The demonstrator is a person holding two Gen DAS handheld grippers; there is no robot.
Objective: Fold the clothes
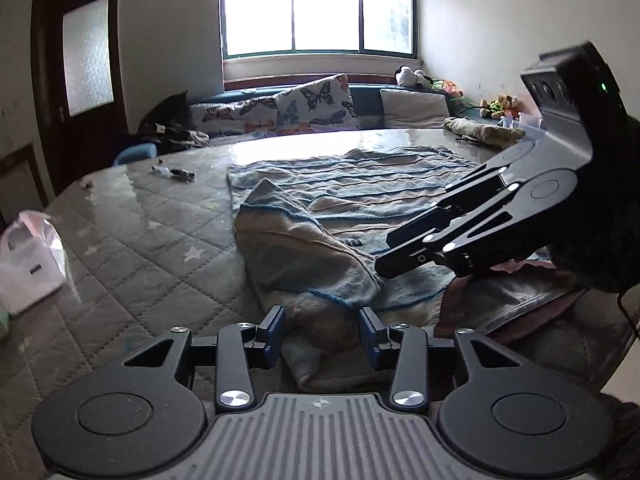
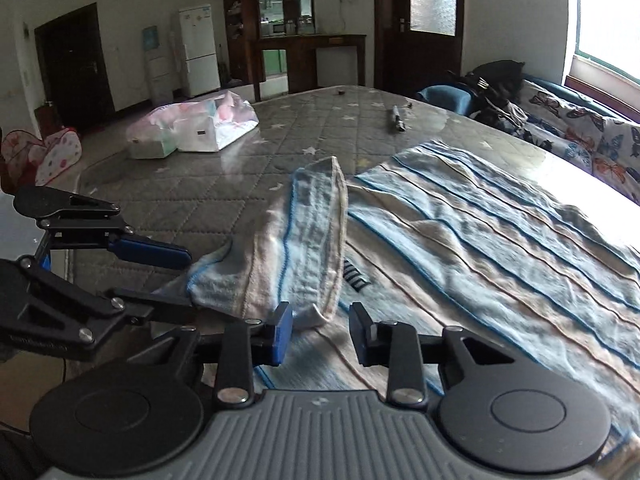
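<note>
On the quilted mattress [image 2: 224,184], a striped towel [image 2: 500,240] is lying spread flat so that it can be folded; one corner flap [image 2: 308,240] is doubled back over it, standing in a loose ridge. Left gripper [image 1: 322,330] is straddling the flap's near end with jaws parted, pads apparently clear of the cloth. Right gripper [image 2: 320,332] is hovering just beside the flap's tip, likewise released, nothing pinched. Both are probably positioning to grasp or smooth this fold.
</note>
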